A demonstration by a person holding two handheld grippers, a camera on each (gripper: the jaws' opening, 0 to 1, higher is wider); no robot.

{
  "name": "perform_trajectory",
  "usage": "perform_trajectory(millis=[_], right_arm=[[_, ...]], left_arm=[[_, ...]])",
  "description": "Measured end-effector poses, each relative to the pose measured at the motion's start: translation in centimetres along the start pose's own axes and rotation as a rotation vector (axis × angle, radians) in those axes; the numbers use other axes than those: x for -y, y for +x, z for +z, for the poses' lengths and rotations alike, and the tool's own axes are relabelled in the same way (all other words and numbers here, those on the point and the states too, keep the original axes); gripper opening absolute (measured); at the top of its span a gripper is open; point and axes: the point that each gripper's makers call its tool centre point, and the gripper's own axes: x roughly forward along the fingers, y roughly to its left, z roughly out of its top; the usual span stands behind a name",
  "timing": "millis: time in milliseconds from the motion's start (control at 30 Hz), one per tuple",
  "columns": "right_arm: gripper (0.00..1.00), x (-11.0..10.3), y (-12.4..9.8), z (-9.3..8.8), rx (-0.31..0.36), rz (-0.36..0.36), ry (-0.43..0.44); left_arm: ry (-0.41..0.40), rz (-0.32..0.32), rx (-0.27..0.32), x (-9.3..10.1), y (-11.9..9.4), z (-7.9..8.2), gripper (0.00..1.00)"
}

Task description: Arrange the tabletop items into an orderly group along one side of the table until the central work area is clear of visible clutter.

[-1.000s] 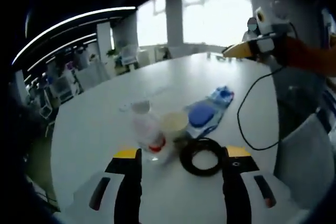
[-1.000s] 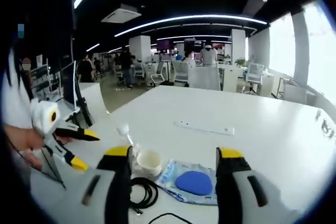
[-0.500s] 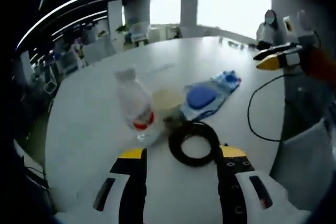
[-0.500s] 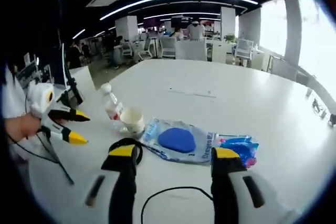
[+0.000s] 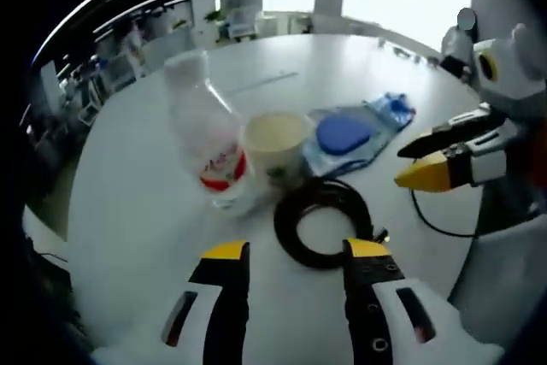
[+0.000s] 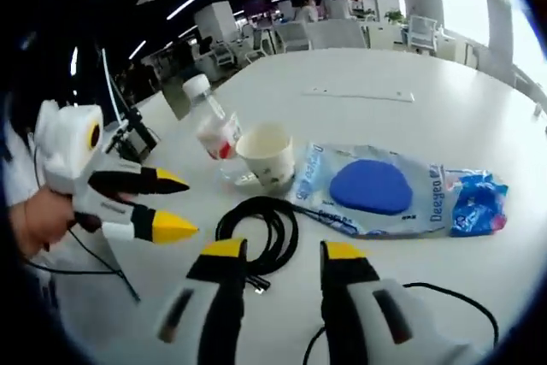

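A clear plastic bottle (image 5: pixel 205 138) with a red label stands next to a white paper cup (image 5: pixel 276 138) on the white table (image 5: pixel 128 211). A blue-and-clear package (image 5: pixel 350 134) lies beyond them. A coiled black cable (image 5: pixel 325 221) lies just ahead of my left gripper (image 5: pixel 297 250), which is open and empty. My right gripper (image 5: pixel 432 160) comes in from the right, also open. In the right gripper view, the right gripper (image 6: pixel 282 250) is open over the near edge of the coil (image 6: pixel 256 228), with the cup (image 6: pixel 267 153), bottle (image 6: pixel 212 126) and package (image 6: pixel 385 187) behind. The left gripper (image 6: pixel 175 204) is at the left.
A flat white strip (image 6: pixel 363 94) lies farther out on the table. A thin black cord (image 6: pixel 427 297) loops at the lower right near my right gripper. A hand (image 6: pixel 34 220) holds the left gripper. Desks and chairs stand beyond the table's far edge.
Both views have closed in on the bottle, cup, package and coil. The two grippers have come nearer each other beside the coil. Both pairs of jaws stand slightly narrower than before.
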Motion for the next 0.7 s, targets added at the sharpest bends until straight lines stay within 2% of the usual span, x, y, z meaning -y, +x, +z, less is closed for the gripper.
perform_trajectory(millis=[67,100,133,167,233,300,367,433,500,700], right_arm=[[0.27,-0.4,1.1,0.2,0.004,0.005,0.012],[0.27,-0.5,1.5,0.1,0.003,0.001,0.010],[0.28,-0.1,2.0,-0.2,-0.012,-0.017,-0.004],[0.28,-0.3,2.6,-1.2,-0.071,0.001,0.031],[0.29,0.4,2.9,-0.5,-0.024,-0.032,0.022],[0.26,0.4,3.2,-0.6,-0.038,-0.019,0.034],[0.28,0.7,3.7,-0.8,-0.056,-0.027,0.020],[0.25,0.7,3.9,-1.0,-0.060,-0.014,0.054],[0.26,0.9,4.3,-1.2,-0.069,-0.029,0.022],[0.20,1.0,5.2,-2.5,-0.111,-0.024,0.039]], left_arm=[[-0.011,-0.003,0.002,0.2,0.5,0.3,0.34],[0.002,0.005,-0.024,0.0,0.9,0.1,0.32],[0.004,0.010,-0.031,0.0,1.3,0.0,0.31],[0.003,0.012,-0.041,-0.1,1.7,-0.1,0.32],[-0.004,0.006,-0.051,-0.2,2.3,-0.2,0.32],[-0.003,0.005,-0.056,-0.2,2.6,-0.1,0.32],[-0.010,0.012,-0.057,-0.5,2.9,-0.1,0.31],[-0.005,0.008,-0.074,-0.6,3.4,-0.4,0.30],[-0.003,0.003,-0.088,-0.7,3.7,-0.7,0.29],[0.018,-0.008,-0.127,-0.3,4.6,-1.7,0.22]])
